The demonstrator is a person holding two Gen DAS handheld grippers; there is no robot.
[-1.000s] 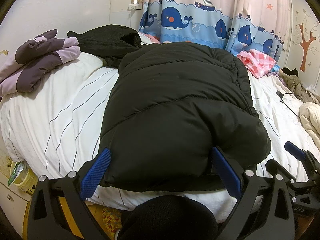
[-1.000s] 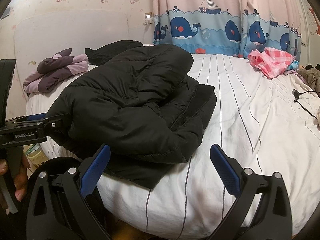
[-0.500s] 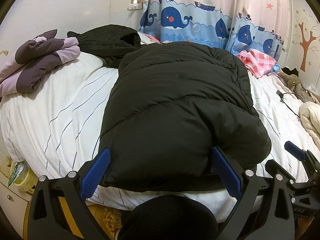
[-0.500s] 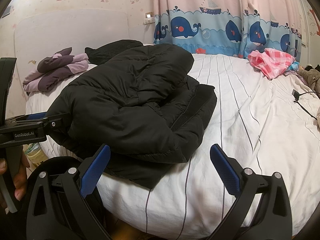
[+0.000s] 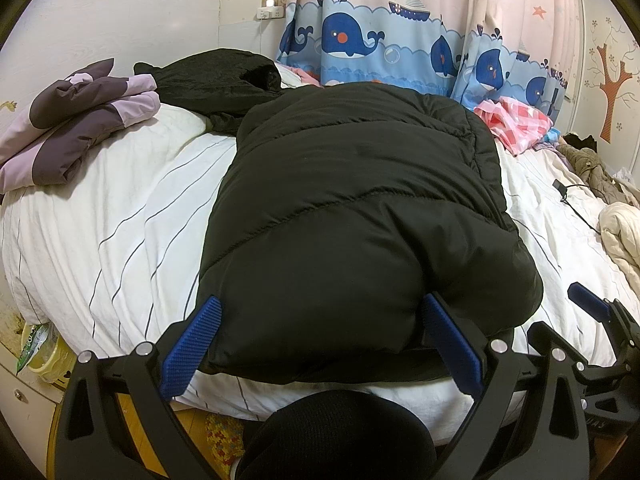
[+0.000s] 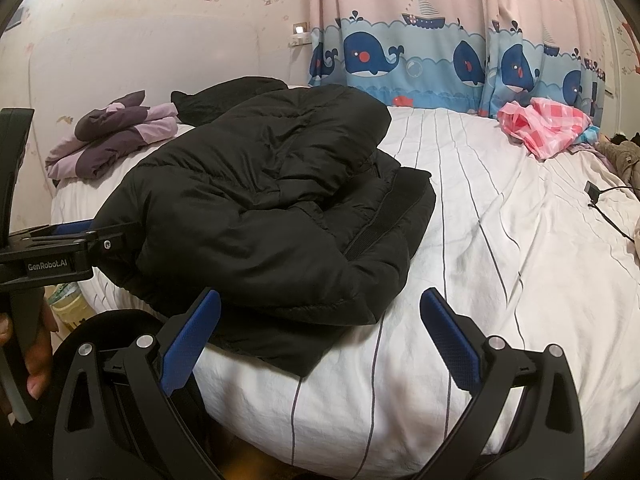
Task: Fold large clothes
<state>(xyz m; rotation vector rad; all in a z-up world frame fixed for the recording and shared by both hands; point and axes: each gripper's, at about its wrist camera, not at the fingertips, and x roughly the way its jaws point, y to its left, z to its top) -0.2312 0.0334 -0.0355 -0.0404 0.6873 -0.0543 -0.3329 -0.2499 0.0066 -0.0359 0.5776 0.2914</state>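
Observation:
A black puffer jacket [image 5: 360, 216] lies folded in a thick bundle on the white striped bed [image 5: 120, 216]. It also shows in the right wrist view [image 6: 272, 208], left of centre. My left gripper [image 5: 320, 340] is open, its blue fingers spread at the bundle's near edge, holding nothing. My right gripper [image 6: 320, 332] is open and empty at the bed's near edge, its left finger by the jacket's lower corner. The left gripper [image 6: 60, 240] shows side-on at the left of the right wrist view.
A folded purple garment [image 5: 76, 128] and another black garment [image 5: 216, 80] lie at the bed's far left. A pink checked cloth [image 6: 544, 124] lies at the far right by the whale curtain [image 5: 380, 36]. A black cable [image 6: 604, 204] lies at right.

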